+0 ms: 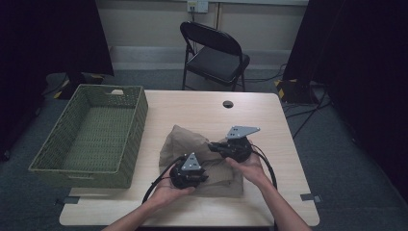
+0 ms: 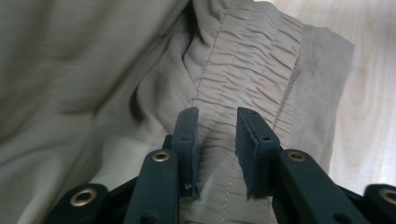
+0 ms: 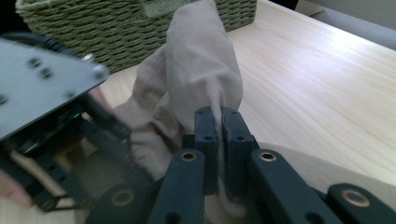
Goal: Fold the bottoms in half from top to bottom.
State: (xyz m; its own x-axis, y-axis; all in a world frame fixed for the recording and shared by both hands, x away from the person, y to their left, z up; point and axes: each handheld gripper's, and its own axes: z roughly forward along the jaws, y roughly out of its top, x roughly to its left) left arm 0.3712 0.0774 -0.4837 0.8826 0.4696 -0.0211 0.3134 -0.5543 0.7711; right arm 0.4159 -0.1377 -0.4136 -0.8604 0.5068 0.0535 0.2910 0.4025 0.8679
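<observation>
Two grippers work a beige garment (image 1: 202,154) on the wooden table (image 1: 269,120).

The green wicker basket (image 1: 91,134) at the table's left edge holds nothing visible. The right gripper (image 3: 220,114) is clenched on a raised fold of the cloth. The left gripper (image 2: 217,122) has its jaws parted over the gathered waistband (image 2: 247,60), pads not pressing. A black folding chair (image 1: 214,53) stands beyond the table.

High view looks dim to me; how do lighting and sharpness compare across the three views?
High view: dim overall, black curtains at the sides, yet the beige garment and green wicker basket read clearly. Left gripper view: evenly lit, gathered waistband sharp, cloth at far left smeared. Right gripper view: bright, right gripper fairly sharp, left gripper close and blurred.
</observation>
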